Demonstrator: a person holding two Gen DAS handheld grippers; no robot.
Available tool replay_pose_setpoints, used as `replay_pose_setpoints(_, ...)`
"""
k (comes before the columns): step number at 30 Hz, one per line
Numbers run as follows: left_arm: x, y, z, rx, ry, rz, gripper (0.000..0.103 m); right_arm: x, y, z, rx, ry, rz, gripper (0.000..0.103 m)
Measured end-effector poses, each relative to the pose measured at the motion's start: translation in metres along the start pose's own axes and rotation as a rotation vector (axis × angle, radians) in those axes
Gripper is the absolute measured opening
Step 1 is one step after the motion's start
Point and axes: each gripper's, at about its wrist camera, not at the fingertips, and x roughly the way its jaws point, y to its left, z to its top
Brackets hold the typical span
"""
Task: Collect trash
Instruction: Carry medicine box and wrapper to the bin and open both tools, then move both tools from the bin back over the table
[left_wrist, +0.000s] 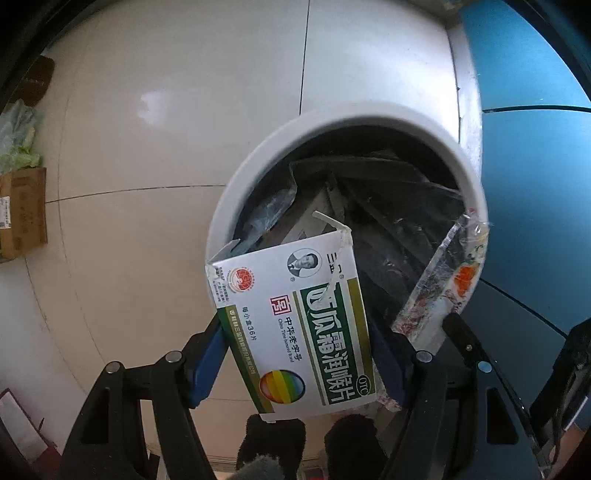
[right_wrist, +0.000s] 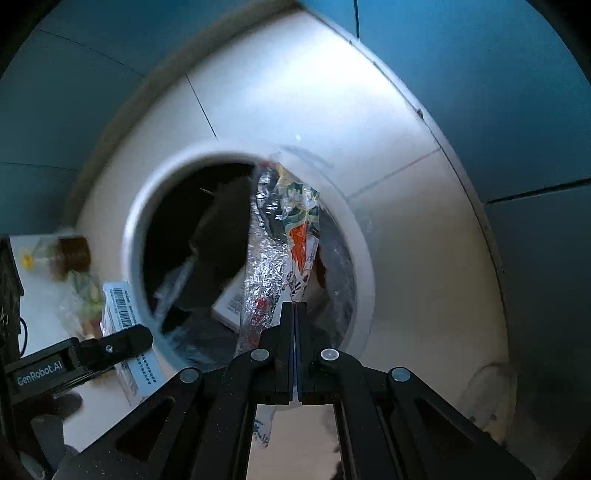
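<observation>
- Your left wrist view looks steeply down along its tool (left_wrist: 295, 354), close above the white bin (left_wrist: 236, 192) on the tiled floor (left_wrist: 166, 129).
- Your right wrist view faces down too, nearer the bin's rim (right_wrist: 351, 221).
- Both share the bin's mouth and the foil wrapper (right_wrist: 266, 266).

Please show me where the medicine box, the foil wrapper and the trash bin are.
medicine box (left_wrist: 295, 325): left wrist view, on its printed front face.
foil wrapper (right_wrist: 266, 266): right wrist view, on its crinkled silver side.
trash bin (left_wrist: 236, 177): left wrist view, on its white rim.
</observation>
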Motion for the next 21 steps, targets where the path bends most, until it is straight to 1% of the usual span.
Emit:
replay_pose_setpoints(1,0.0,0.0,0.0,-0.003,-0.003,-0.006,0.081,0.001,0.001,0.001,-0.014,0.007,-0.001,0.005)
replay_pose_setpoints(2,-0.001,0.001,0.0,-0.006,-0.006,-0.009,0.088,0.0,0.002,0.0,-0.021,0.002,-0.006,0.016)
replay_pose_setpoints(3,-0.002,0.001,-0.001,-0.008,-0.01,-0.016,0.1,-0.006,0.006,-0.002,-0.024,-0.007,-0.005,0.036)
replay_pose_setpoints(4,-0.004,0.002,-0.002,-0.01,-0.01,-0.022,0.102,-0.01,0.003,-0.002,-0.02,-0.02,0.003,0.044)
replay_pose_setpoints(5,-0.006,0.001,-0.003,-0.008,-0.01,-0.02,0.102,-0.013,0.002,-0.004,-0.018,-0.026,0.002,0.055)
replay_pose_setpoints(6,-0.01,0.0,-0.005,-0.002,-0.016,-0.01,0.102,-0.017,0.002,-0.005,-0.021,-0.03,0.002,0.058)
replay_pose_setpoints(7,-0.014,0.0,-0.009,0.004,-0.028,0.001,0.102,-0.023,-0.006,0.0,-0.023,-0.033,0.004,0.058)
replay_pose_setpoints(8,-0.02,-0.003,-0.01,0.01,-0.042,0.017,0.102,-0.028,-0.006,0.0,-0.032,-0.039,-0.002,0.061)
replay_pose_setpoints(9,-0.026,-0.004,-0.013,0.016,-0.063,0.035,0.102,-0.035,-0.004,-0.002,-0.054,-0.049,-0.016,0.071)
replay_pose_setpoints(10,-0.034,-0.004,-0.017,0.022,-0.091,0.05,0.102,-0.038,0.003,-0.004,-0.078,-0.061,-0.028,0.077)
replay_pose_setpoints(11,-0.041,-0.007,-0.021,0.027,-0.119,0.07,0.102,-0.043,0.006,-0.006,-0.1,-0.069,-0.038,0.09)
replay_pose_setpoints(12,-0.05,-0.007,-0.027,0.035,-0.153,0.1,0.102,-0.049,0.01,-0.008,-0.129,-0.076,-0.056,0.098)
replay_pose_setpoints(14,-0.067,-0.008,-0.041,0.054,-0.217,0.166,0.102,-0.06,0.016,-0.015,-0.176,-0.09,-0.088,0.102)
replay_pose_setpoints(17,-0.087,-0.012,-0.059,0.078,-0.282,0.239,0.102,-0.084,0.024,-0.026,-0.233,-0.115,-0.121,0.102)
replay_pose_setpoints(21,-0.123,-0.013,-0.089,0.088,-0.346,0.292,0.102,-0.122,0.027,-0.039,-0.277,-0.134,-0.134,0.102)
